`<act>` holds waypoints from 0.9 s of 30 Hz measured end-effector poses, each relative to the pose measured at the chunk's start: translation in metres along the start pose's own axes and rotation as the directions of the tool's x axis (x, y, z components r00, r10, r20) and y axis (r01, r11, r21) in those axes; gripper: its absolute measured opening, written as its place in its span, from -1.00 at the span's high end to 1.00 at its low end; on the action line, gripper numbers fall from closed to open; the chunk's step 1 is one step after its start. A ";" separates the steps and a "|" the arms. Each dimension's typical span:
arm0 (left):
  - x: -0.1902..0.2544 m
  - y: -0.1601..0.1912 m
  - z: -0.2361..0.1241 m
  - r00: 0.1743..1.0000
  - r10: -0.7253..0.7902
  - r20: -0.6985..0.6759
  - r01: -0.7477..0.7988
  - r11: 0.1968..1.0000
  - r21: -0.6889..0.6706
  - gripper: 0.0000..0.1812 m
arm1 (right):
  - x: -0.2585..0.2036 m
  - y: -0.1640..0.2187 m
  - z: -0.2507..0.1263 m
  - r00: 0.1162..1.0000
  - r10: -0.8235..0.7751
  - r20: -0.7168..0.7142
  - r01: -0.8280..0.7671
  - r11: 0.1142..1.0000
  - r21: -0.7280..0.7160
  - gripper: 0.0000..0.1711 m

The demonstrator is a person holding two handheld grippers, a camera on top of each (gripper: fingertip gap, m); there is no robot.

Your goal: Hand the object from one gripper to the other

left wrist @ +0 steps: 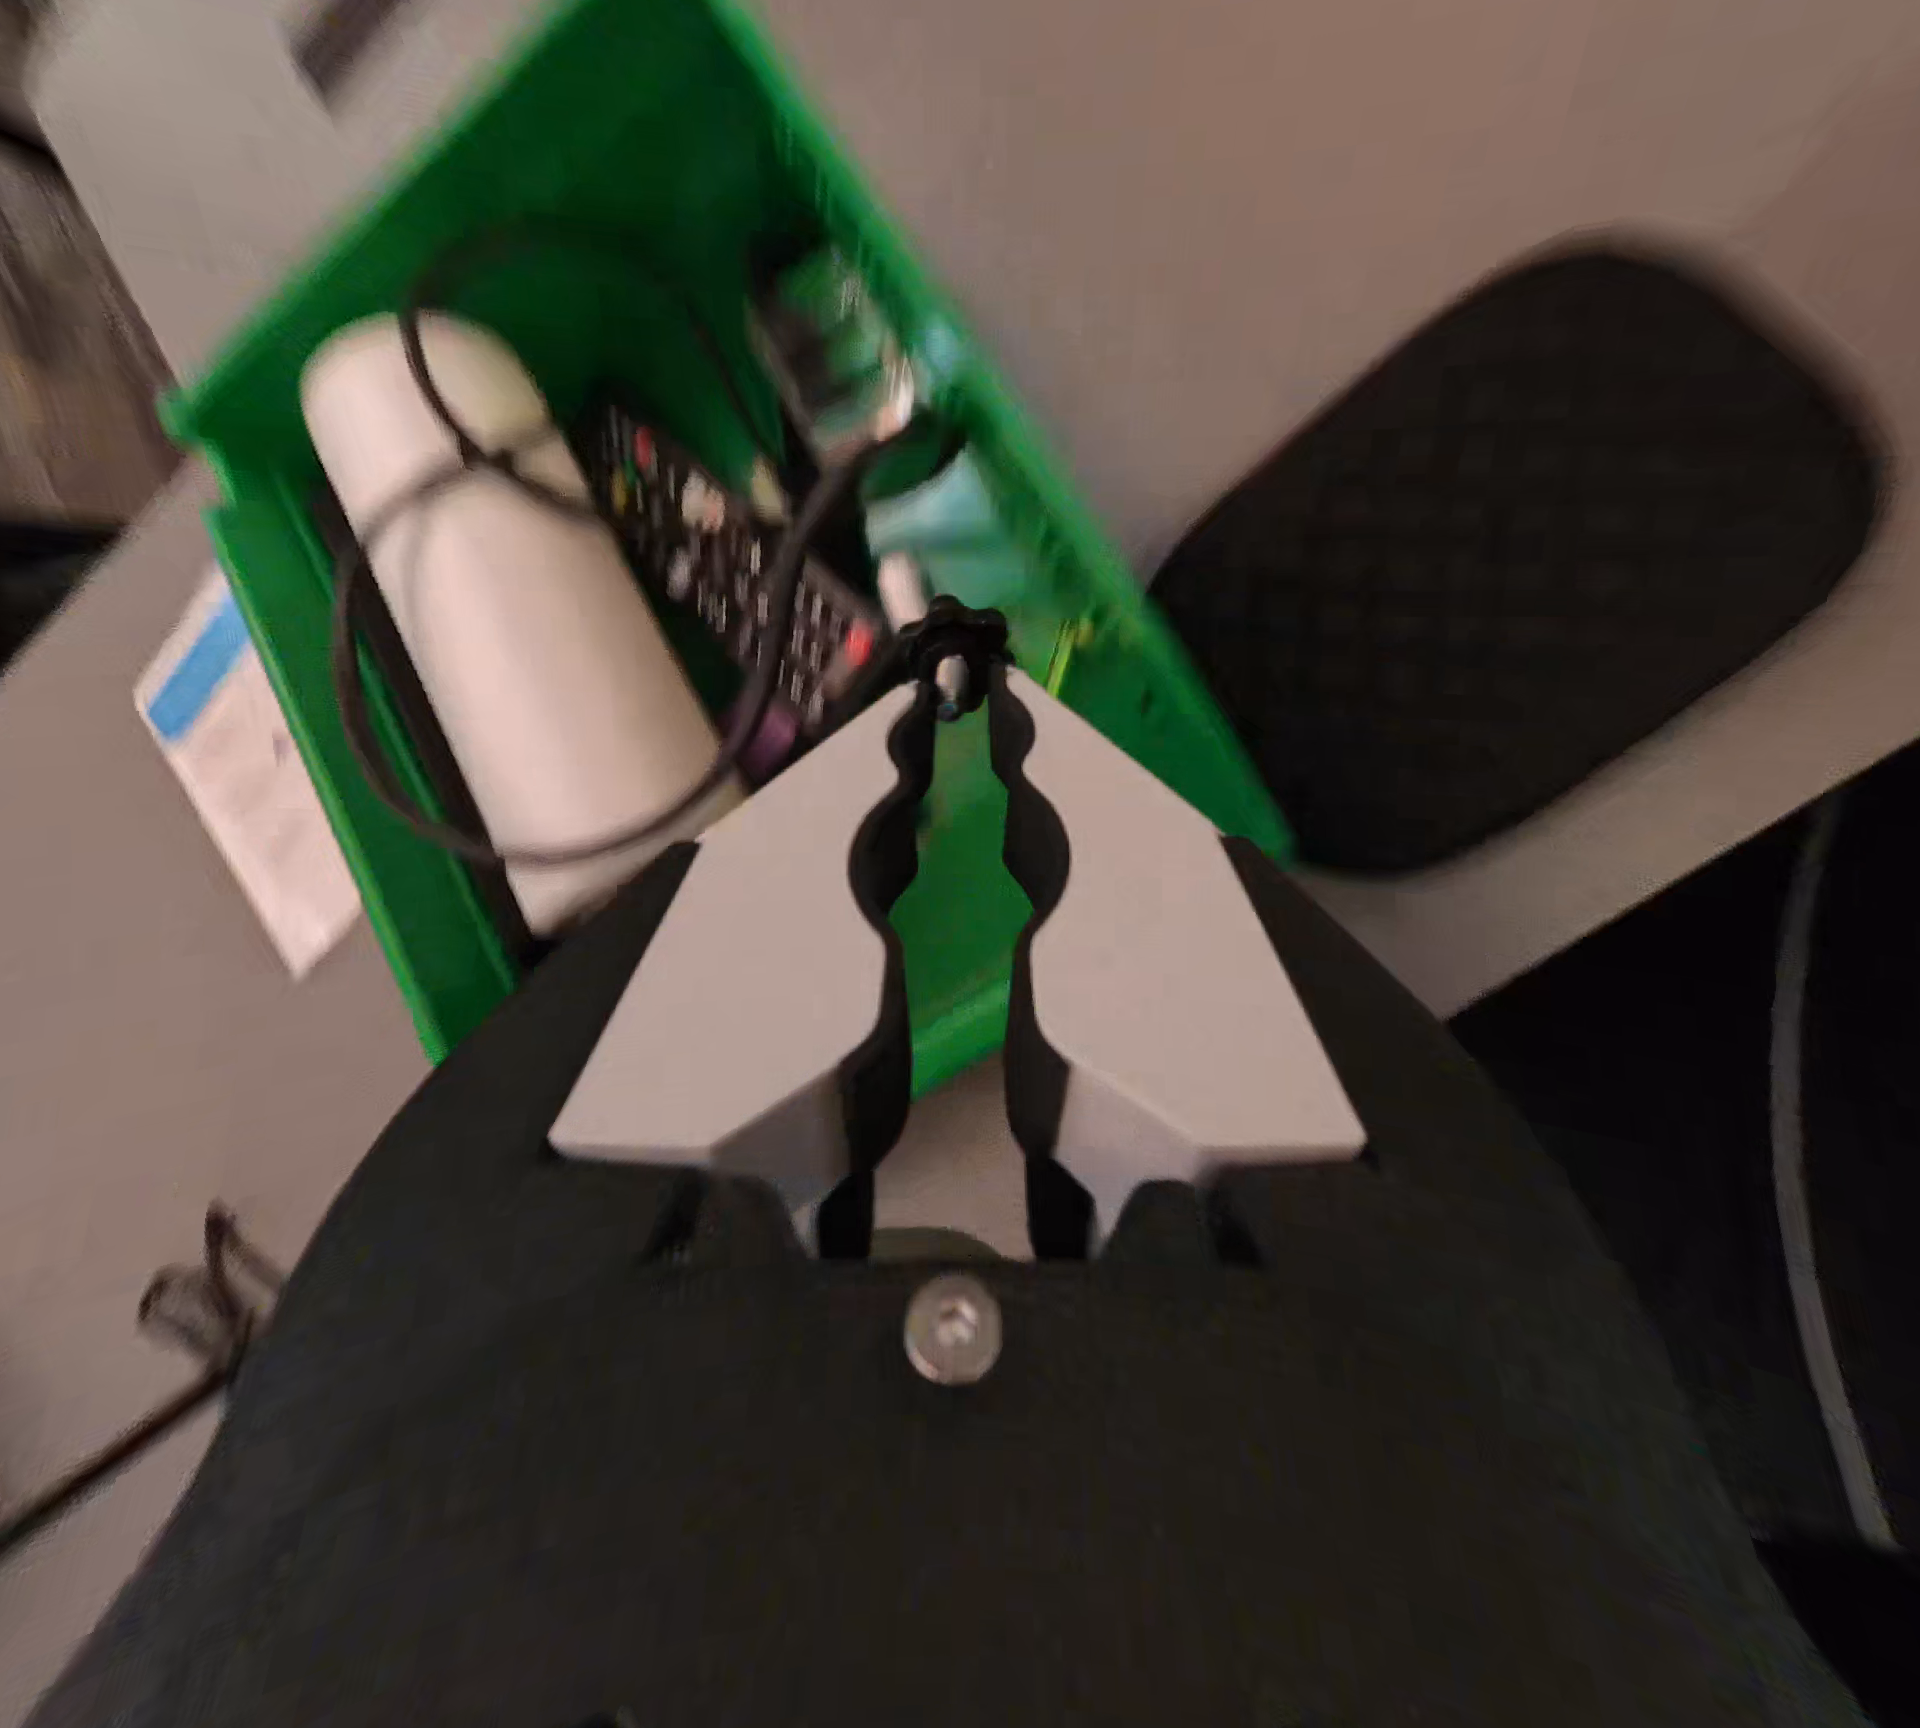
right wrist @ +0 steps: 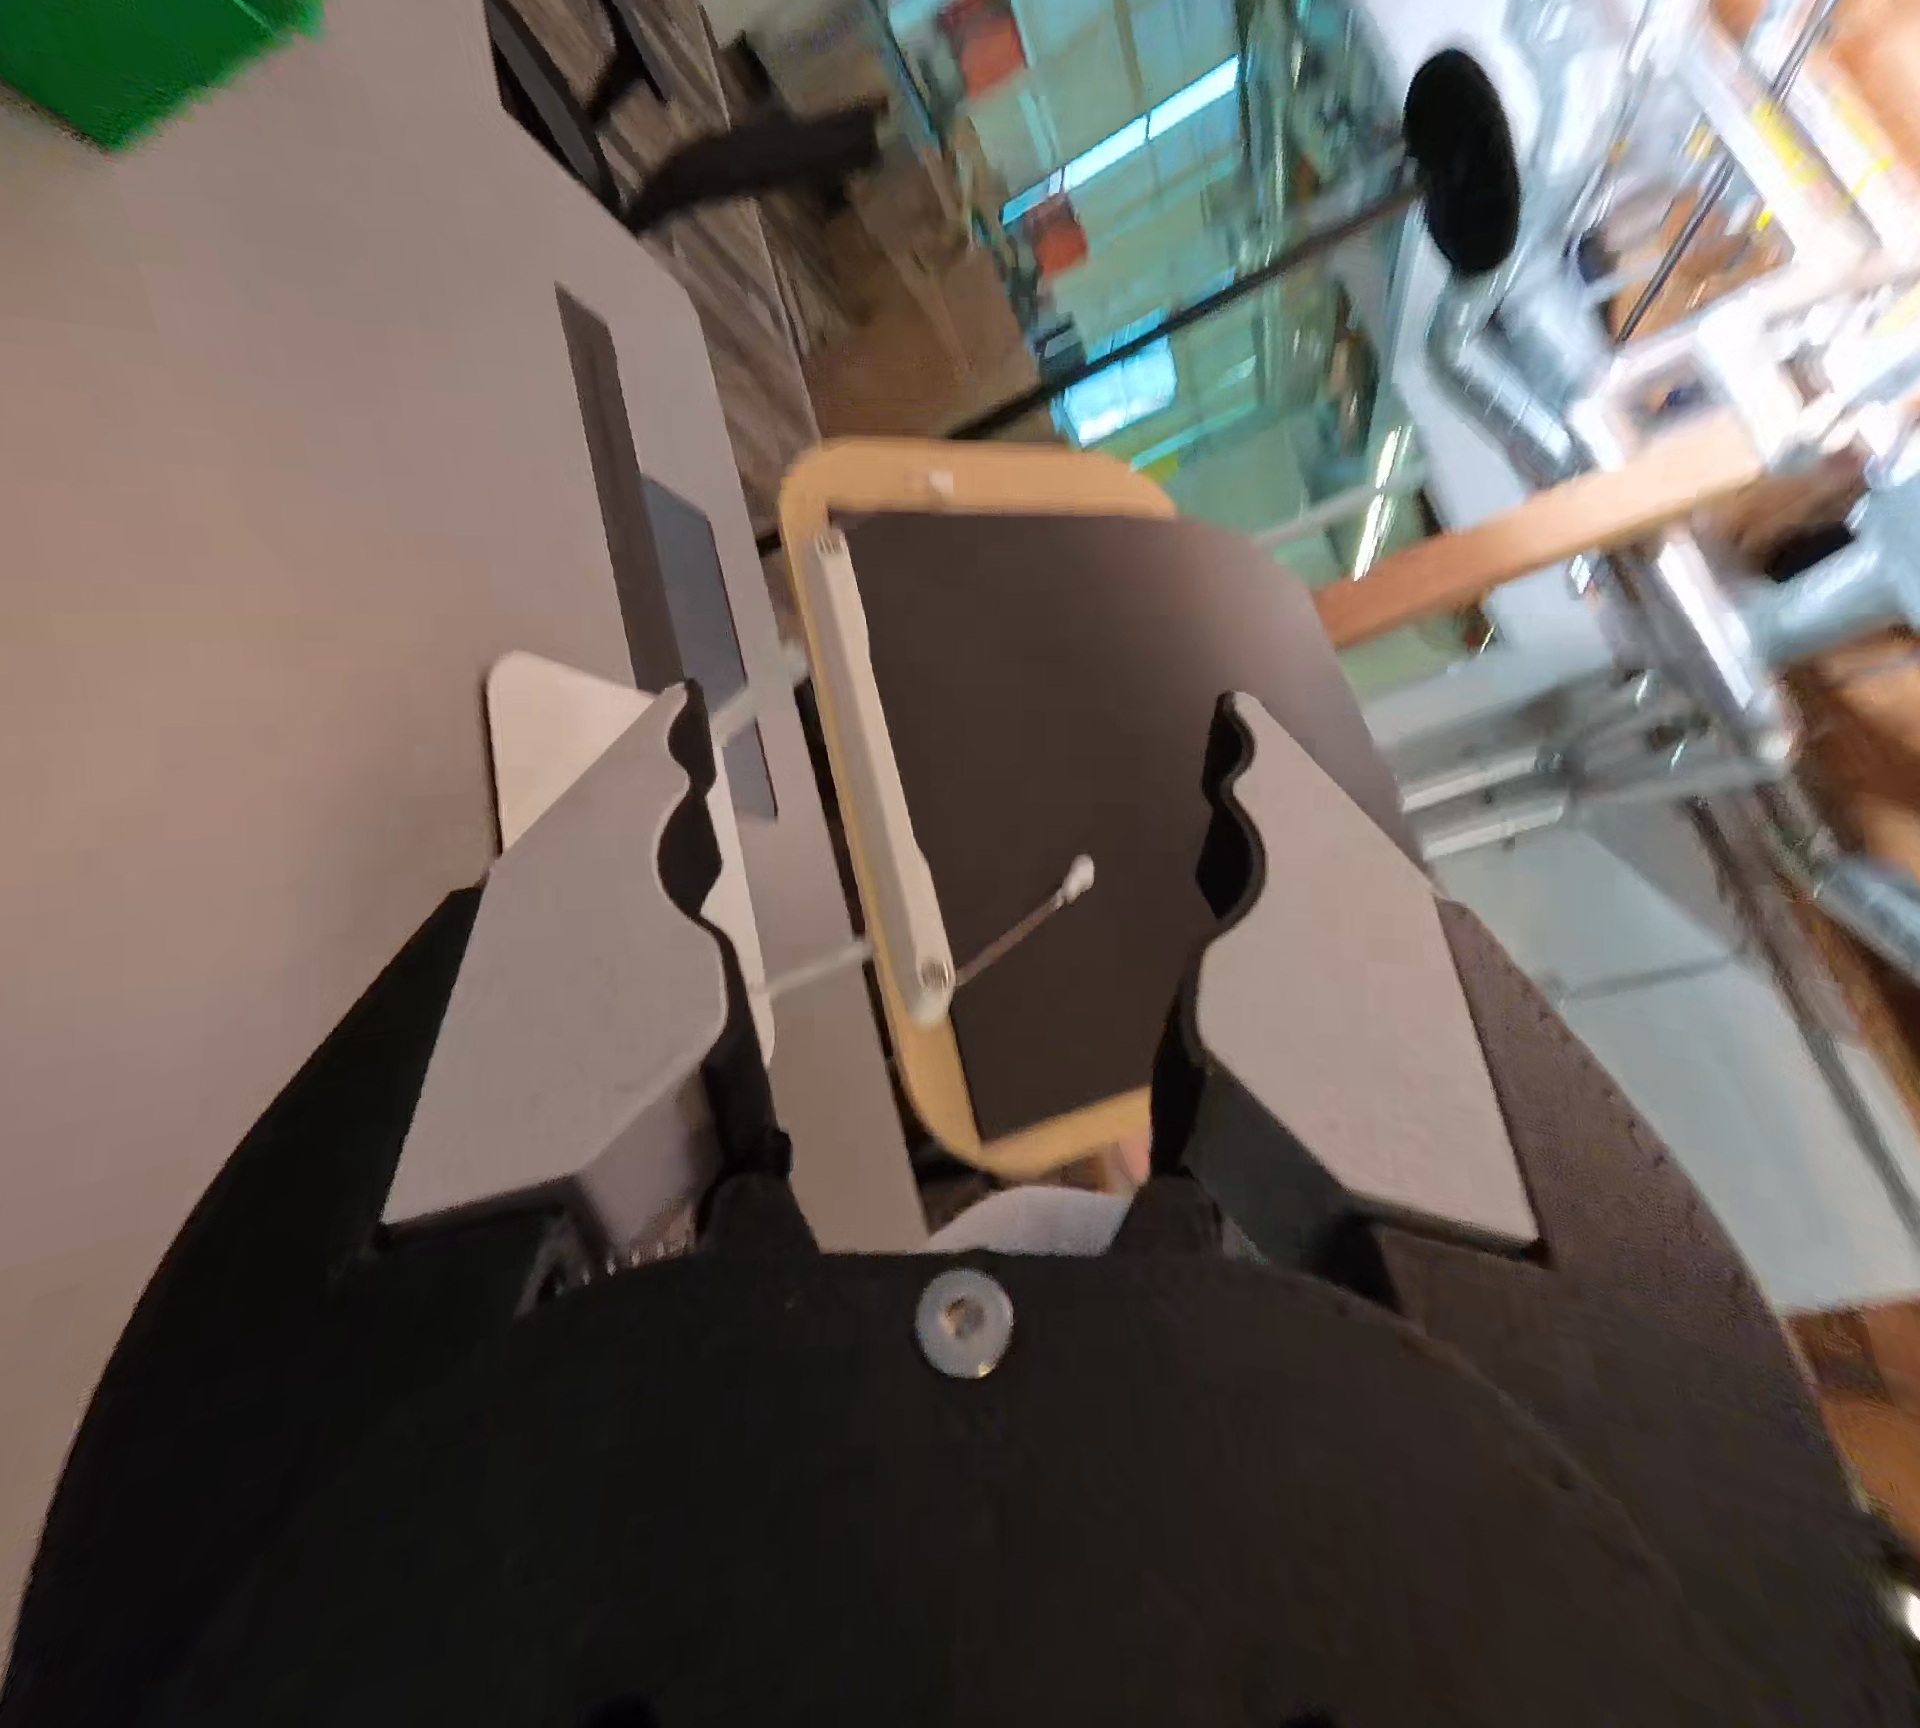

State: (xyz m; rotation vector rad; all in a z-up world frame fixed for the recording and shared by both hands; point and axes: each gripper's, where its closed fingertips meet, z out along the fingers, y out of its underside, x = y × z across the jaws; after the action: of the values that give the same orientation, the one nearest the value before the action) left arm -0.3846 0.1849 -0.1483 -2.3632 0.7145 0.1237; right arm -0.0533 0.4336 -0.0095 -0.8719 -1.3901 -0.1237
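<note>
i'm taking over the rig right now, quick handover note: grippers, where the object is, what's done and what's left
Left gripper: shut on a small black knob with a metal stud, pinched at the fingertips above the green bin.
Right gripper: open and empty, pointing past the table edge at a black chair with a wooden rim; the green bin shows at the upper left of its view.
Done: the knob is picked up and held by the left.
Left: bring the two grippers together, close the right on the knob, then open the left. Neither view shows the other gripper, so I cannot tell how far apart they are.
</note>
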 end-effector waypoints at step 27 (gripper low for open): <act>0.205 -0.175 0.006 0.699 0.334 -0.632 0.252 0.712 0.655 0.92 | -0.200 -0.166 -0.062 0.925 -0.321 0.205 0.140 0.788 0.600 0.74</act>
State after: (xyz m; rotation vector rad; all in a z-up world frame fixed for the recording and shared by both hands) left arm -0.1192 0.2050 -0.1076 -1.5549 0.9549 -0.9754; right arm -0.1413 0.2005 -0.1054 -0.2029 -1.6892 0.2480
